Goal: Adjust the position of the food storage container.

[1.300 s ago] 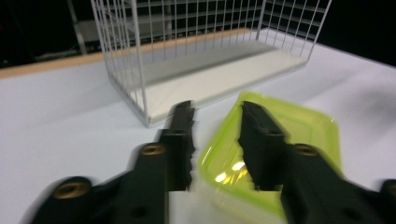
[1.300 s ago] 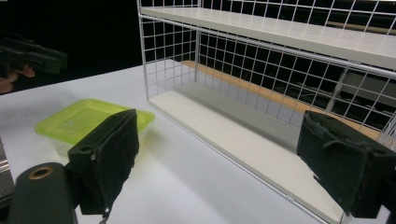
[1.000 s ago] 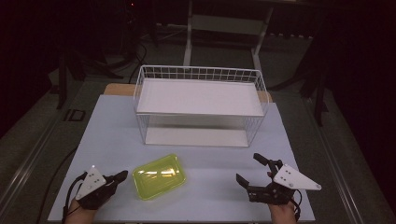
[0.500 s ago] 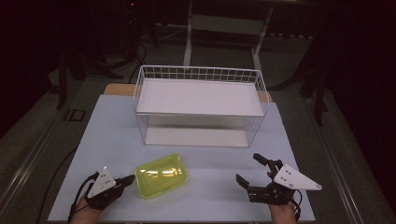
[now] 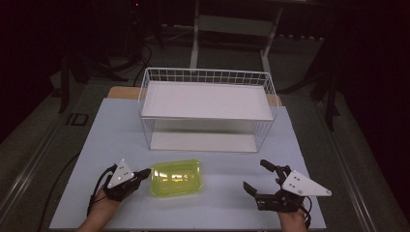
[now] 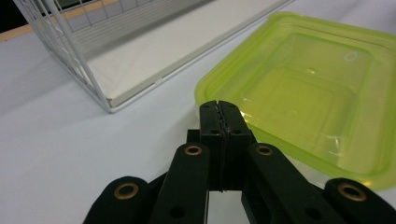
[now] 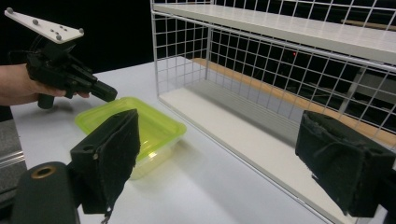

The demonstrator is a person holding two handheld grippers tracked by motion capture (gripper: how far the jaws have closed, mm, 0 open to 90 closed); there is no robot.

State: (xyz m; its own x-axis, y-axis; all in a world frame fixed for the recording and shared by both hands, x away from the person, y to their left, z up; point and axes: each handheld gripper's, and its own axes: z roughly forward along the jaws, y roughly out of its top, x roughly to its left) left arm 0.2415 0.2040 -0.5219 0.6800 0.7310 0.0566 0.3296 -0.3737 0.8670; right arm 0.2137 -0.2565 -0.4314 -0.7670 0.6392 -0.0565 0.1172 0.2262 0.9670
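Note:
A translucent lime-green plastic container [image 5: 176, 178] lies upside down on the white table, in front of the wire rack. My left gripper [image 5: 145, 172] is shut, with nothing between its jaws, and its tip is at the container's left edge. In the left gripper view the closed fingertips [image 6: 219, 108] sit right against the container [image 6: 317, 98] rim. My right gripper [image 5: 256, 175] stands open at the front right, well apart from the container. Across the table in the right gripper view are the container [image 7: 135, 126] and the left gripper [image 7: 106, 91].
A white wire rack [image 5: 207, 110] with an upper shelf and a lower board stands at the middle back of the table [image 5: 96, 130]. Its open front faces me. The surroundings beyond the table are dark floor and stand legs.
My left gripper has slid right along the table toward the green container and now reaches its edge. The right gripper and the container have stayed put.

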